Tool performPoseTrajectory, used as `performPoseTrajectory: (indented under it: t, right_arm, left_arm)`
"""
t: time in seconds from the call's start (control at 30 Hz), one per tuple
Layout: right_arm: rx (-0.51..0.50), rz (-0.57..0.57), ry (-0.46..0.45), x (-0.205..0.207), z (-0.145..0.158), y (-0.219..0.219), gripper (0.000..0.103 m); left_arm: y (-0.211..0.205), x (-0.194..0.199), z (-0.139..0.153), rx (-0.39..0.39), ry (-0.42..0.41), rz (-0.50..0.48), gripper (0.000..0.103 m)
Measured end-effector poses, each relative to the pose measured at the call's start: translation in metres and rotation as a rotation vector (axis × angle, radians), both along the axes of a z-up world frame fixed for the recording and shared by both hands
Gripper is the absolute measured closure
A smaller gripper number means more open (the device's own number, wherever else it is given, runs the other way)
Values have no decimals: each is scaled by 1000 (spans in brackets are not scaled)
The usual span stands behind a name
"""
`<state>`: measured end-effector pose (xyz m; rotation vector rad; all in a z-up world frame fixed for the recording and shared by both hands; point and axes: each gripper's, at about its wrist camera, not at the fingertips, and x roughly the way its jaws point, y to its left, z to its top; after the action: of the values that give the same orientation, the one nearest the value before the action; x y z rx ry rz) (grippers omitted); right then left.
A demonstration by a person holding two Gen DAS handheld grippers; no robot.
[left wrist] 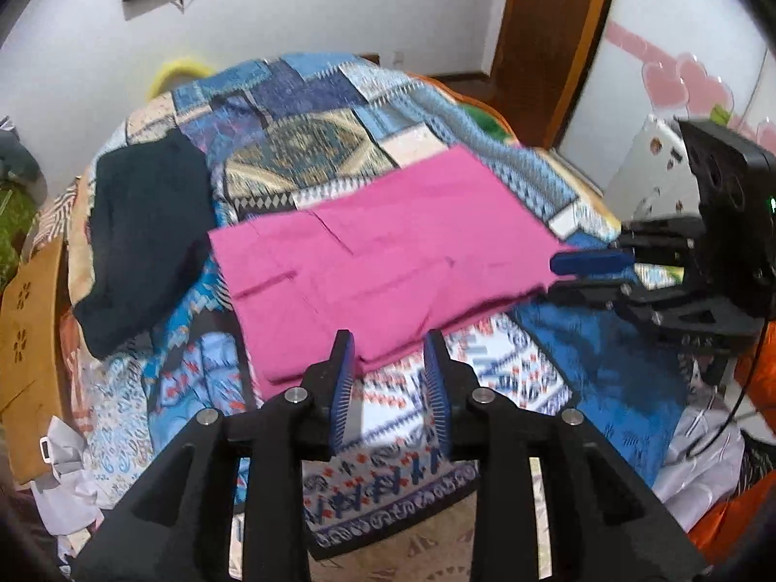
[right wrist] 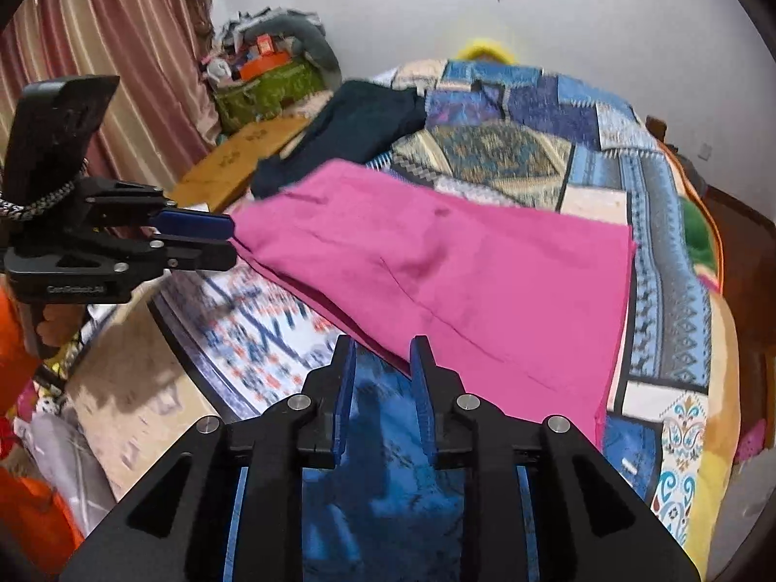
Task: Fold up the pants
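Pants [left wrist: 388, 262] lying part-folded mid-frame on the bed [left wrist: 310, 145]; left tongs [left wrist: 390, 354] and right tongs [right wrist: 380, 359] hovering spread at near edge, likely lining up next fold.

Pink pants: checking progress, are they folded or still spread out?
Folded. The pants lie as a compact rectangle with stacked layers at the near edge.

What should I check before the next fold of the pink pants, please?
1. Left gripper open at the near edge of the pink pants: ok.
2. Right gripper open at its edge: ok.
3. Nothing held in either gripper: ok.
4. Pants lie flat on the patterned quilt: ok, only small creases.
5. Dark garment off the pants: cannot tell, they may touch at one corner.
6. Edges of the layers aligned: cannot tell, blurred.
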<state>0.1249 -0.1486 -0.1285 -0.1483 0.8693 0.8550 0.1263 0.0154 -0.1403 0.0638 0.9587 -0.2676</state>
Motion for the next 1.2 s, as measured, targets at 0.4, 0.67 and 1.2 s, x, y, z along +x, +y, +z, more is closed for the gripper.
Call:
performPoseTrajectory:
  t: [0.4,0.67,1.2]
  right_arm:
    - [134,-205,122,44,-12,19,74]
    - [39,-140,188,46,-44,41,74]
    - [-47,-247,174,37,-59,-24,72]
  left_arm:
    - [3,60,-19,-52,70,80,61]
    - [-3,57,-50,22,103,60,56]
    - [27,25,-45,89,55,126,47]
